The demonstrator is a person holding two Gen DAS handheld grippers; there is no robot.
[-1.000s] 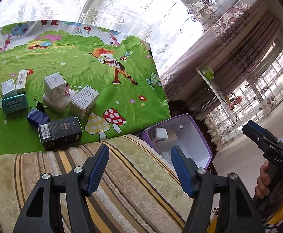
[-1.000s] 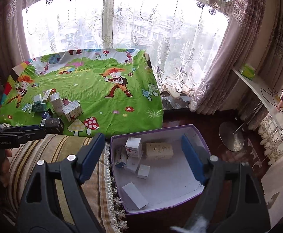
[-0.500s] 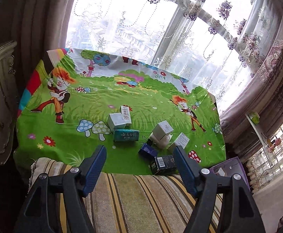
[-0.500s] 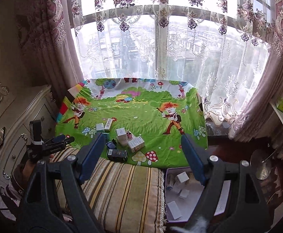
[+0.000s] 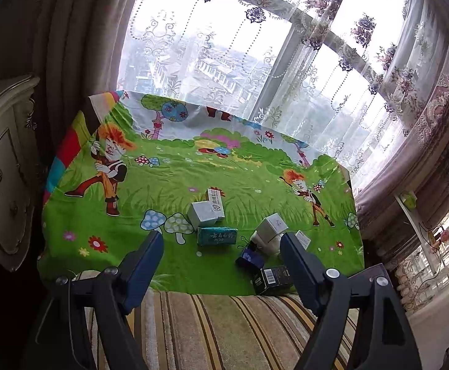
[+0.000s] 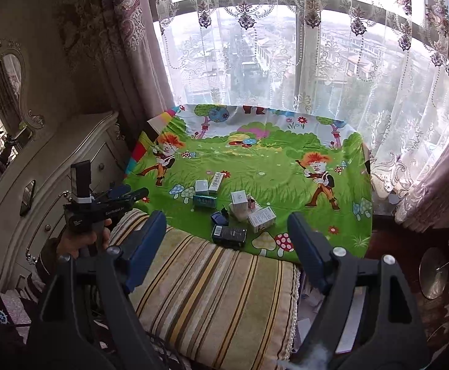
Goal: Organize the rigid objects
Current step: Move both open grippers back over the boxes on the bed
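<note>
- Left gripper (image 5: 221, 257): jaws wide apart, nothing held; hangs over the striped cushion (image 5: 224, 330), aimed at the box cluster
- Right gripper (image 6: 227, 234): jaws wide apart, nothing held; sits farther back over the same cushion
- Green cartoon cloth (image 5: 162, 185): bears all loose boxes, grouped at its near-right part
- Black barcode box (image 5: 272, 279): at 1 o'clock from the left gripper, at the cloth's near edge beside the cushion; long axis runs roughly 3 to 9 o'clock; judged the nearest pick, and the left gripper looks the nearer of the two
- Dark blue box (image 5: 249, 257): just beyond it toward 11 o'clock, crowding that side
- Teal box (image 5: 217, 236): at 12 o'clock, lying flat, long axis across the view, open cloth before it
- White cube box (image 5: 201, 214) and upright white box (image 5: 272, 228): farther back, the latter on a pale object
- Room: bare cloth at 9 to 11 o'clock; cloth's right edge drops away at 3 o'clock
- Purple-rimmed bin (image 5: 375, 269): only a corner shows at 3 o'clock; the likely destination
</note>
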